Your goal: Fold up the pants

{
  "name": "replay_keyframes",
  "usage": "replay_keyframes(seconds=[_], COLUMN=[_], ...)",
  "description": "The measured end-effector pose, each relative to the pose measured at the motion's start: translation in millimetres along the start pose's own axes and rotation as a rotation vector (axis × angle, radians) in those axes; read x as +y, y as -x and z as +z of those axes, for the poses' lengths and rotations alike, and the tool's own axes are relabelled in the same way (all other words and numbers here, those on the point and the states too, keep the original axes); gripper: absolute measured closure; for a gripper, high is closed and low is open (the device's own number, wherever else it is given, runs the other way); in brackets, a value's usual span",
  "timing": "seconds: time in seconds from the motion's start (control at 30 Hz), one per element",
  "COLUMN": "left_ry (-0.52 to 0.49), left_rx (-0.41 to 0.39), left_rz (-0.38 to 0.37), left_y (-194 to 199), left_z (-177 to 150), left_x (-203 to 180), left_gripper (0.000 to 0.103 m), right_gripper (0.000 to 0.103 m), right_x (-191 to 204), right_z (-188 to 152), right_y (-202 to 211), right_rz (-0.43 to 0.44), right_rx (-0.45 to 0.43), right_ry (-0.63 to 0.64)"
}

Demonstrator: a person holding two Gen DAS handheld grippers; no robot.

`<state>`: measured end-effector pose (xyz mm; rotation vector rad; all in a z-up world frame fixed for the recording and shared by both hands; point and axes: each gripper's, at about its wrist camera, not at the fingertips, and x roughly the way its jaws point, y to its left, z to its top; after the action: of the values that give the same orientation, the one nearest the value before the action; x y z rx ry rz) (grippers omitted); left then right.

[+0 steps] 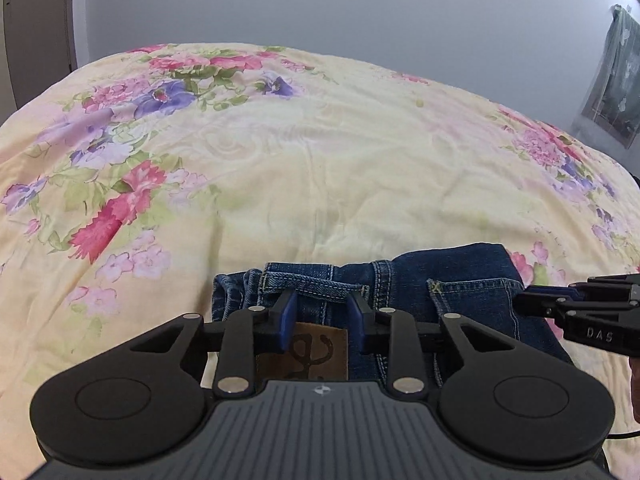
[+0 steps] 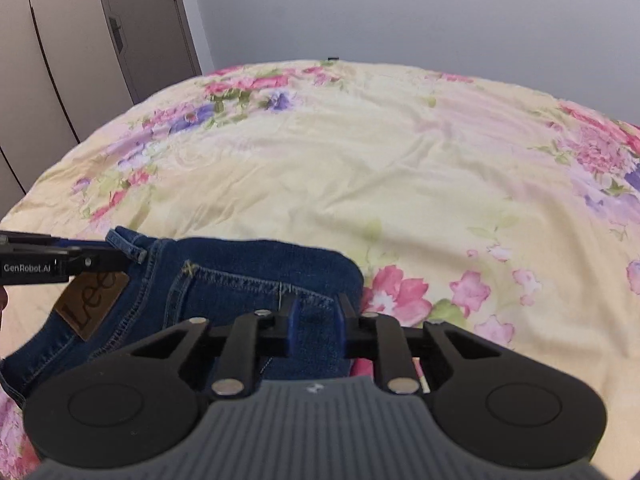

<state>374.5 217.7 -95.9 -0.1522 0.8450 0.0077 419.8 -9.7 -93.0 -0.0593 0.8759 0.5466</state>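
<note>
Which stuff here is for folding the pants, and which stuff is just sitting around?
For the job:
- blue jeans
- left gripper
- right gripper
- flowered bedspread, the folding surface

Just there:
- wardrobe doors
- grey wall
- plastic-covered thing hanging on the wall

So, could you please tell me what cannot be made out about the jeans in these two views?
- Folded blue denim jeans: their near part, both views, behind each view's own tongs body.
- Left tongs: whether the pads pinch the waistband; they hide the contact.
- Right tongs: same doubt, seen edge-on in the left view.
- Brown leather patch: lettering partly covered by the left tongs.
</note>
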Motion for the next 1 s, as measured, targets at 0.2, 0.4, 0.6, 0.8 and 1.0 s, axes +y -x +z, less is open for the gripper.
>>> replay_keyframes(seconds=[0.2, 0.4, 0.6, 0.8, 1.0], left_ry=[-0.022, -0.019, -0.108, -0.093, -0.013], left_rx=[0.033, -0.016, -0.025, -0.009, 0.06], left_rz=[0.02, 0.001, -0.054, -0.063, -0.062], left_y=[-12, 21, 74, 101, 91], left_z=[-7, -9, -38, -76, -107], left_x=[4, 4, 4, 12, 22], left_gripper=[0.077, 0.077, 0.079, 0.082, 0.084], right_gripper=[0.093, 0.092, 0.085, 0.085, 0.085], right_x=[4, 6, 18, 33, 42], right_z=[-20, -14, -41, -96, -137], right_y=[-22, -5, 55, 101, 105], right_rz=[-0.021, -0.023, -0.008, 0.066, 0.053], right_rx=[0.006, 0.013, -0.045, -0.032, -0.022], right_ry=[0.037, 0.021, 0.056, 0.045, 0.023])
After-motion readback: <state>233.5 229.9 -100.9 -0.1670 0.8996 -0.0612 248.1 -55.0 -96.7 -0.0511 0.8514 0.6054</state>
